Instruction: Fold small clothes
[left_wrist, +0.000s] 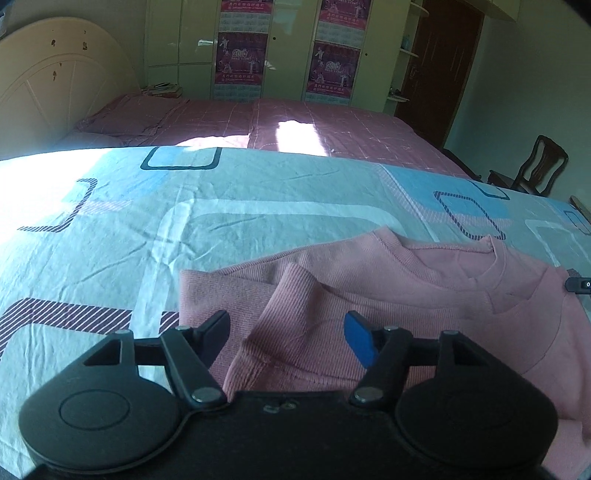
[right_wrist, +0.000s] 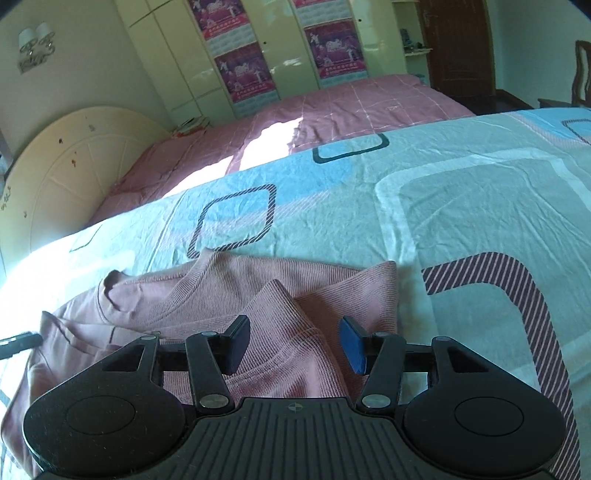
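A pink ribbed sweatshirt (left_wrist: 424, 295) lies flat on a pale blue patterned sheet (left_wrist: 221, 229), neckline away from me and a sleeve folded in over its body. My left gripper (left_wrist: 286, 332) hovers low over that folded sleeve at the garment's left side, jaws apart with cloth below them and nothing pinched. In the right wrist view the same sweatshirt (right_wrist: 221, 288) shows its other sleeve folded inward on the sheet (right_wrist: 461, 206). There my right gripper (right_wrist: 295, 339) stands open just above the sleeve, pads clear of the fabric.
A second bed with a pink checked cover (left_wrist: 314, 125) lies behind, with a cream headboard (left_wrist: 55, 85) at its left. Wardrobes with posters (left_wrist: 240, 55) line the far wall. A dark wooden chair (left_wrist: 535, 166) stands at the right.
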